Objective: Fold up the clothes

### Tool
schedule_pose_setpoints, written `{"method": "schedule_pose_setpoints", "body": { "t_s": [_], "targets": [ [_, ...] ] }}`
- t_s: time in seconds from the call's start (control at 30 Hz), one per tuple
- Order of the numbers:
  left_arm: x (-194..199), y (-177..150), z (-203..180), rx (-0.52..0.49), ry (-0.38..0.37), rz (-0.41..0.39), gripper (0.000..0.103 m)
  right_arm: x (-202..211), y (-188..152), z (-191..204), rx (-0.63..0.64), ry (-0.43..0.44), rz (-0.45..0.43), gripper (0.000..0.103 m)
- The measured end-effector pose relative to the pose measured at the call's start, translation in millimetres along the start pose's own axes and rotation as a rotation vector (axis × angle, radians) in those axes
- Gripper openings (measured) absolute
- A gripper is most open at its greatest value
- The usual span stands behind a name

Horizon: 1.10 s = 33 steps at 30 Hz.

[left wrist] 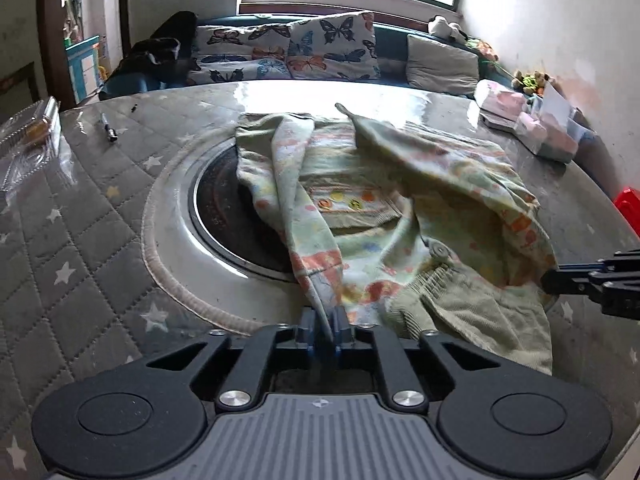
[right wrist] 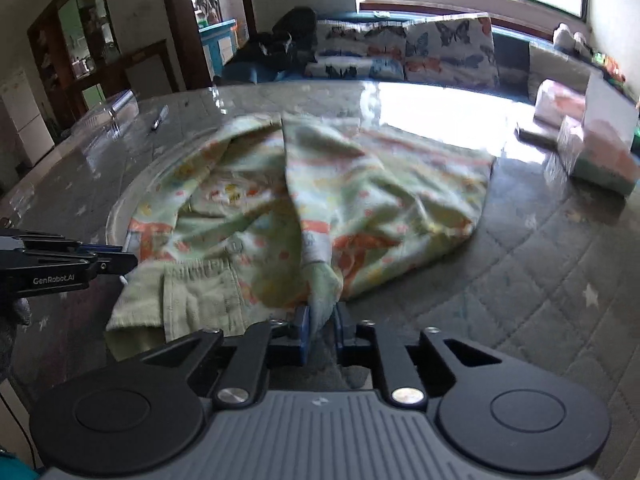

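A pale green child's garment (left wrist: 400, 216) with orange and yellow prints lies crumpled on the round table, partly over the dark centre hob. My left gripper (left wrist: 325, 322) is shut on a fold of its left edge, which rises taut from the jaws. My right gripper (right wrist: 322, 320) is shut on another fold of the same garment (right wrist: 328, 200) at its near right side. Each gripper shows in the other's view: the right one (left wrist: 560, 280) at the garment's right edge, the left one (right wrist: 120, 260) at its left edge.
The table has a grey quilted star-print cover (left wrist: 80, 240) under clear plastic and a round dark hob (left wrist: 228, 208) in the middle. A pen (left wrist: 108, 126) and a clear plastic box (left wrist: 28, 140) lie at the left. Pink tissue packs and boxes (left wrist: 536, 120) stand at the right. A sofa with butterfly cushions (left wrist: 320, 48) is behind.
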<state>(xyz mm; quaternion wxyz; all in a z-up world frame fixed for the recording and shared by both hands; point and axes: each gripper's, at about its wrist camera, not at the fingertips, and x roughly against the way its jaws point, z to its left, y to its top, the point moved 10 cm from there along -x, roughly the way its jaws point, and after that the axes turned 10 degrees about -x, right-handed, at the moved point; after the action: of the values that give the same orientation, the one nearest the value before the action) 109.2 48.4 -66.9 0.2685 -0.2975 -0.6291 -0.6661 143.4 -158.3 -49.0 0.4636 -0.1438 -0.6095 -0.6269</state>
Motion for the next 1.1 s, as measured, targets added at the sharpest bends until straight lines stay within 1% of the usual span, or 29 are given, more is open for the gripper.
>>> {"method": "schedule_pose_setpoints", "body": {
  "t_s": [0.03,0.07,0.1,0.13,0.17,0.2,0.23,0.3,0.33,0.37,0.4,0.47,0.5,0.63,0.7,0.87,0.9,0.93,0.97,1.0,1.03,1.07,1.1],
  "targets": [
    [0.7,3.0,1.9,0.002,0.004,-0.006,0.022,0.7,4.9,3.5,0.011,0.003,-0.011,0.02],
    [1.9,7.5,4.2,0.002,0.013,-0.013,0.036,1.4,9.8,7.0,0.021,0.006,-0.022,0.022],
    [3.0,12.1,7.5,0.004,0.028,-0.022,0.044,2.1,14.7,10.6,0.031,0.01,-0.033,0.025],
    [4.6,17.5,11.3,0.004,0.045,-0.037,0.05,1.6,20.1,15.2,0.048,0.012,-0.044,0.029],
    [5.9,23.5,15.1,0.0,0.059,-0.055,0.05,0.3,26.5,18.7,0.058,0.016,-0.057,0.039],
    [6.3,28.3,18.4,-0.001,0.068,-0.066,0.052,-1.1,32.9,22.2,0.068,0.019,-0.069,0.044],
    [6.2,33.5,21.8,0.001,0.077,-0.076,0.057,-2.4,39.4,25.7,0.078,0.023,-0.082,0.044],
    [1.8,43.1,28.6,0.009,0.093,-0.085,0.059,-12.4,48.9,29.2,0.082,0.024,-0.083,0.046],
    [-1.6,46.8,31.4,0.012,0.099,-0.086,0.059,-17.5,53.7,30.9,0.083,0.024,-0.084,0.048],
    [-6.4,49.3,33.7,0.015,0.102,-0.084,0.059,-22.6,58.4,32.7,0.084,0.024,-0.084,0.053],
    [-11.2,51.1,35.8,0.016,0.104,-0.081,0.059,-27.7,63.2,34.4,0.086,0.025,-0.085,0.054],
    [-22.2,52.0,39.4,0.013,0.112,-0.063,0.059,-41.1,63.4,36.5,0.084,0.026,-0.063,0.054],
    [-26.7,52.8,40.4,0.007,0.117,-0.058,0.059,-46.0,61.5,37.4,0.086,0.022,-0.058,0.056],
    [-41.6,60.3,41.4,-0.03,0.134,-0.06,0.059,-61.9,49.0,37.6,0.077,0.014,-0.026,0.059],
    [-49.0,64.1,41.8,-0.048,0.143,-0.06,0.057,-63.9,44.6,38.1,0.076,0.016,-0.022,0.072],
    [-68.8,76.1,40.6,-0.097,0.172,-0.052,0.057,-68.1,35.1,39.6,0.073,0.021,-0.016,0.088],
    [-73.8,78.1,41.5,-0.099,0.172,-0.045,0.054,-68.3,34.2,40.2,0.071,0.024,-0.017,0.088],
    [-78.8,80.1,42.5,-0.101,0.172,-0.038,0.047,-68.6,33.3,40.7,0.069,0.026,-0.017,0.089],
    [-83.2,81.6,43.9,-0.102,0.173,-0.032,0.037,-68.8,32.4,41.3,0.067,0.028,-0.018,0.092],
    [-86.6,82.2,46.3,-0.101,0.176,-0.028,0.032,-69.2,31.8,41.5,0.064,0.032,-0.018,0.095],
    [-88.3,82.5,48.6,-0.097,0.178,-0.026,0.023,-69.8,31.2,41.8,0.065,0.036,-0.017,0.097],
    [-87.0,82.0,50.9,-0.09,0.177,-0.027,0.016,-70.4,30.7,42.0,0.065,0.04,-0.015,0.1],
    [-85.7,81.6,53.3,-0.082,0.177,-0.029,0.013,-70.8,29.8,42.3,0.068,0.044,-0.015,0.103]
  ]
}}
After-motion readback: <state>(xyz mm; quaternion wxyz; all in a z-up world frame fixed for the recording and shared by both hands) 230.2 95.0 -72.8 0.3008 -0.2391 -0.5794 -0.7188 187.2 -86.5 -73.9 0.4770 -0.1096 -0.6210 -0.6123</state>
